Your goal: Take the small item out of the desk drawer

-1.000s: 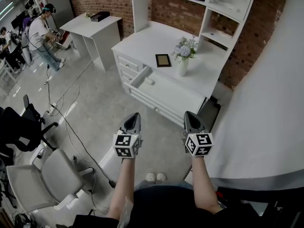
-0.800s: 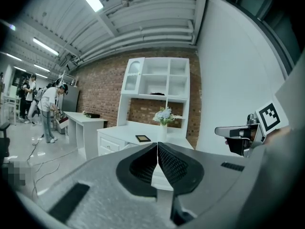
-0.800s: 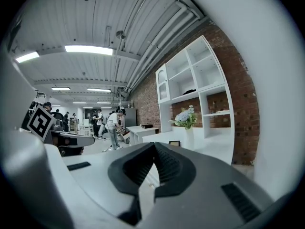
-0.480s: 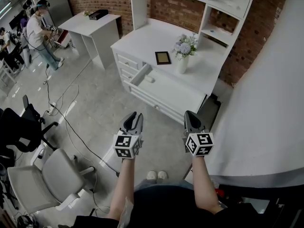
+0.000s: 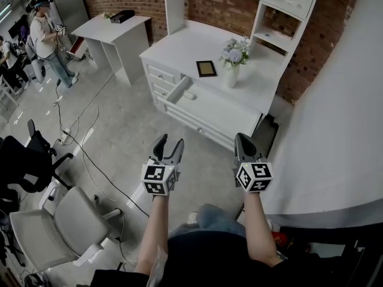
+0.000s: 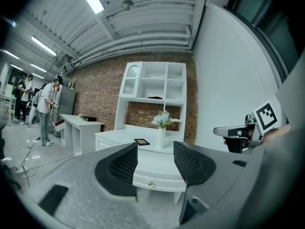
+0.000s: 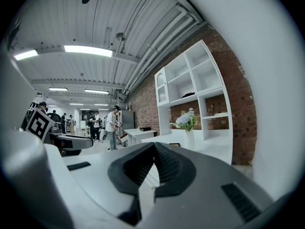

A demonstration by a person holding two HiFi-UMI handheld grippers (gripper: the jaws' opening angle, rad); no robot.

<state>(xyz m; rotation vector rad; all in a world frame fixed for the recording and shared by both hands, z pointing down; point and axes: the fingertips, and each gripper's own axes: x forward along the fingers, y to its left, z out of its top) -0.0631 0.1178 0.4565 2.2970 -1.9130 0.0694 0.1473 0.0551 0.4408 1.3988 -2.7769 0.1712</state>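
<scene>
White small item (image 5: 190, 94), likely light and rigid, lies in the open bench drawer (image 5: 178, 90) at twelve o'clock; pinch across its middle; left gripper (image 5: 170, 143) jaws opening, empty; right gripper (image 5: 242, 141) jaws together.

left tool (image 5: 170, 141) opening, empty, right tool (image 5: 242, 139) closed

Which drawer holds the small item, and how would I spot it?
Find the white shelved desk against the brick wall. In its front, nearest the dark picture frame, one drawer is pulled out. Every other drawer is shut.
</scene>
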